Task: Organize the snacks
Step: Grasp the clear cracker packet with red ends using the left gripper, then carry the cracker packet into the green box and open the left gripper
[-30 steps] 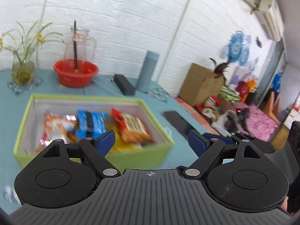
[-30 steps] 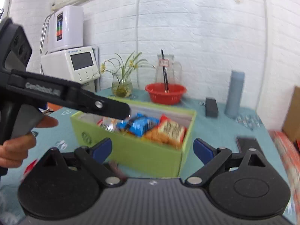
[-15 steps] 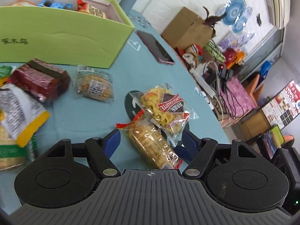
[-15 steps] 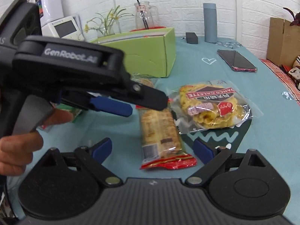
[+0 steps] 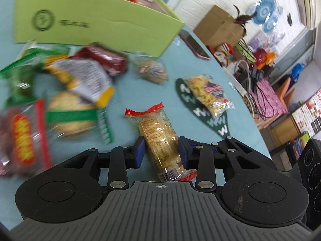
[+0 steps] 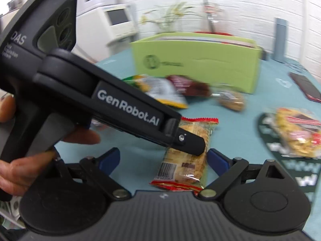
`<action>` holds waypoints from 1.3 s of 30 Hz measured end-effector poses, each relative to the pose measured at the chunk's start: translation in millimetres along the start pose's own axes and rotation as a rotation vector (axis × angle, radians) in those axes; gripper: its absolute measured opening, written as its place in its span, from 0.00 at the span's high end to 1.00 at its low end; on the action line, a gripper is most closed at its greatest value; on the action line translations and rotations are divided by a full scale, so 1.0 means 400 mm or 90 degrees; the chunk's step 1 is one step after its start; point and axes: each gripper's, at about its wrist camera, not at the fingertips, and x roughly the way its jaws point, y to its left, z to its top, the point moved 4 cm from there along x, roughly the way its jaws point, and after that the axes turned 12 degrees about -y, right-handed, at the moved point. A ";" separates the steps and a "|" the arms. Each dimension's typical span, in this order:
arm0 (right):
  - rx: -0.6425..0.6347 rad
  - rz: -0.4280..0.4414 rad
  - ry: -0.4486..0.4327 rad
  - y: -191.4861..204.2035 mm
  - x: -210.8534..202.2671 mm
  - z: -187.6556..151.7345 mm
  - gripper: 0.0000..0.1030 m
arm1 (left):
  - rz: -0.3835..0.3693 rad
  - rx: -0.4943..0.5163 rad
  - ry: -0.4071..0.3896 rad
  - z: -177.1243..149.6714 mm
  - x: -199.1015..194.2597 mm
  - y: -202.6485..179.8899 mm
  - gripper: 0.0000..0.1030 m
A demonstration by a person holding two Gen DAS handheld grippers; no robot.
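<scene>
My left gripper (image 5: 160,150) is shut on a clear cracker pack with red ends (image 5: 158,136) on the teal table; the pack also shows in the right wrist view (image 6: 186,160), under the left gripper's body (image 6: 120,108). My right gripper (image 6: 163,157) is open and empty, just behind that pack. The green snack box (image 5: 96,26) stands at the back and shows in the right wrist view too (image 6: 200,62). A yellow snack bag (image 5: 208,94) lies to the right, also in the right wrist view (image 6: 297,132).
Several loose snack packs lie at the left: a white and yellow bag (image 5: 82,78), a dark red pack (image 5: 106,58), a green-banded biscuit pack (image 5: 70,116), a small cookie pack (image 5: 150,70). A phone (image 5: 194,46) lies right of the box. The table edge (image 5: 246,104) runs on the right.
My left gripper has closed its jaws on the cracker pack. Both views have shifted a little, and the right gripper stays open.
</scene>
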 end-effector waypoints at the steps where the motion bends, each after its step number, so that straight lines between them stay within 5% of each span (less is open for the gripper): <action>1: -0.006 0.009 0.000 0.020 0.003 -0.002 0.09 | 0.005 -0.003 -0.007 -0.006 -0.021 0.013 0.83; 3: -0.012 0.022 -0.001 0.047 0.007 -0.001 0.10 | 0.016 -0.011 -0.019 -0.012 -0.054 0.035 0.77; 6: -0.008 -0.004 -0.021 0.054 -0.016 0.012 0.10 | 0.024 -0.011 -0.056 -0.011 -0.109 0.042 0.50; 8: -0.004 -0.033 -0.028 0.044 -0.032 0.017 0.10 | 0.021 0.015 -0.086 -0.004 -0.130 0.023 0.41; 15: 0.020 -0.032 -0.007 0.030 0.005 0.004 0.10 | 0.039 0.033 -0.038 -0.019 -0.057 0.013 0.55; 17: 0.012 -0.030 -0.010 0.034 0.017 0.000 0.20 | 0.037 0.029 -0.036 -0.019 -0.056 0.016 0.60; 18: -0.007 -0.033 -0.011 0.040 0.018 0.003 0.29 | 0.030 0.025 -0.024 -0.019 -0.052 0.017 0.85; 24: 0.004 -0.037 -0.040 0.010 -0.042 0.040 0.38 | 0.009 0.017 -0.024 0.010 -0.071 -0.018 0.87; 32: -0.093 -0.097 -0.134 -0.102 0.026 0.262 0.36 | -0.010 0.093 -0.118 0.278 -0.009 -0.125 0.86; 39: -0.088 -0.067 -0.112 -0.223 0.273 0.418 0.36 | 0.067 0.125 -0.140 0.506 0.155 -0.054 0.85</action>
